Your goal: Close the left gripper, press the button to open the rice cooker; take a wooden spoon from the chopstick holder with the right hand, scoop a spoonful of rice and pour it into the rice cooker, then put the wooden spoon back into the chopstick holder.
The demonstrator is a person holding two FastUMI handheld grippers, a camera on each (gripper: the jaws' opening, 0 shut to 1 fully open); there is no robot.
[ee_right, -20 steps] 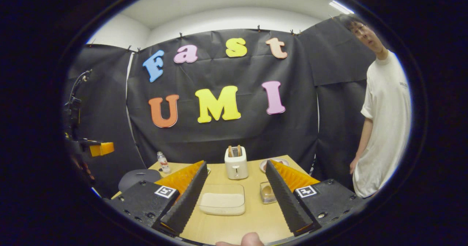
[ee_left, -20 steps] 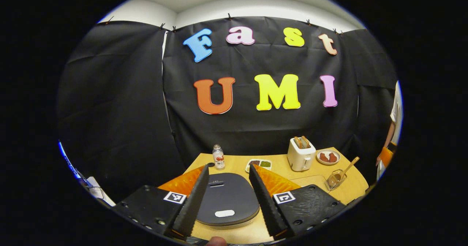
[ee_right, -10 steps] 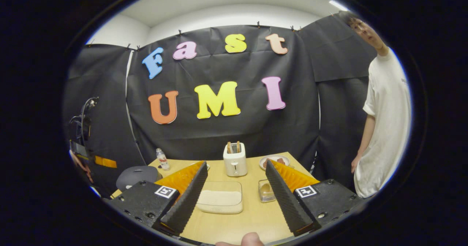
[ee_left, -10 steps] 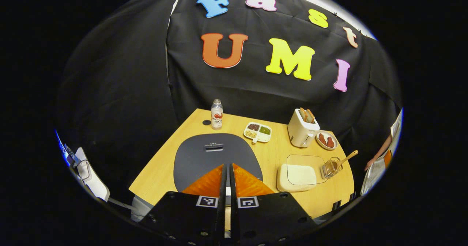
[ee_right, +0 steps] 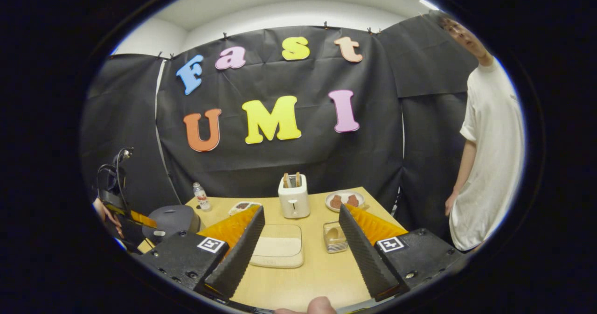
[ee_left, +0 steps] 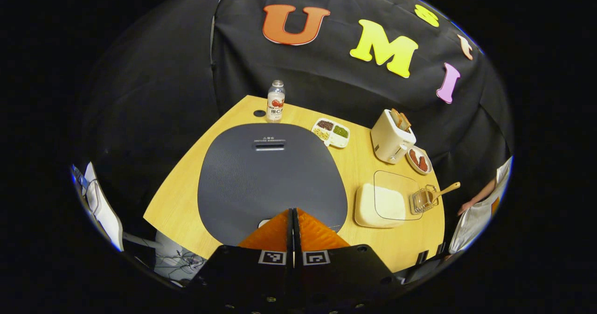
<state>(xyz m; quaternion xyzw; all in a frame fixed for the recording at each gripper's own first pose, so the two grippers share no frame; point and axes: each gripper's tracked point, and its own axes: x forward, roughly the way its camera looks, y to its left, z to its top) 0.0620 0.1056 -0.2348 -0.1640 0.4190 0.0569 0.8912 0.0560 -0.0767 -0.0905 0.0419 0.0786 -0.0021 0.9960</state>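
1. We log the table (ee_left: 186, 188), light wood, carrying everything.
2. The rice cooker (ee_left: 270, 174) sits near the table's left edge, its dark grey lid down. In the right gripper view the rice cooker (ee_right: 172, 218) shows at the far left.
3. The left gripper (ee_left: 293, 220) hangs over the cooker's near rim, fingers pressed together with nothing between them; we cannot tell whether the tips touch the lid.
4. The right gripper (ee_right: 301, 239) hovers above the near edge, jaws spread wide and empty.
5. The rice container (ee_left: 380, 204), clear lid on, lies right of the cooker.
6. The chopstick holder (ee_left: 422, 199) stands just beside the container toward the right edge, the wooden spoon (ee_left: 443, 191) leaning out of it.
7. A toaster (ee_left: 392, 136) stands by the far edge.
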